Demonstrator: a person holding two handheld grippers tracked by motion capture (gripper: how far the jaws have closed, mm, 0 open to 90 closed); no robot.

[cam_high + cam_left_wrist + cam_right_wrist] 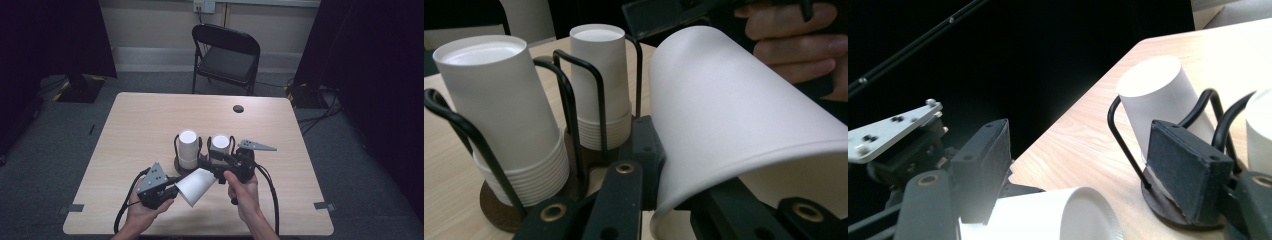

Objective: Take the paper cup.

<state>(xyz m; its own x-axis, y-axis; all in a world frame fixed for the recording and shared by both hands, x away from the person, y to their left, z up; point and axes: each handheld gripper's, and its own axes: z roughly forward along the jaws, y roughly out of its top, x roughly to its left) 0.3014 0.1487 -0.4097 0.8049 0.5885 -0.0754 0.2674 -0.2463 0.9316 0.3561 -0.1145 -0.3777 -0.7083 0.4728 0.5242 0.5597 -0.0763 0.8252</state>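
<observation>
- While both hands hover at the near edge of the table (150, 107), the loose paper cup (196, 186) lies on its side between them, clear of the tabletop, its open mouth towards the person.
- Left gripper (172, 186) first: clenched on that cup's rim, one jaw inside the mouth and one outside, as the left gripper view shows at the cup (744, 110). So the cup hangs from the left hand.
- Right gripper (1083, 175) next: its jaws stand apart, one pad on each side of the cup's closed end (1048, 215), with no press that I can see. I'd call that released, the cup handed across to the left.
- Just beyond the hands sits the wire cup holder (176, 162), a dark round base with black loops, standing mid-table.
- Two stacks stand upside down in it: the left stack (188, 147) and the right stack (220, 145), side by side, each ringed by many nested rims at the bottom in the left gripper view.
- Judging progress: one cup looks pulled free of a stack and passed hand to hand; what seems left is to set it down somewhere, and no landing spot is marked on the table.
- Far end: a small dark hole (238, 108) in the tabletop, then a black folding chair (226, 57) against the wall.
</observation>
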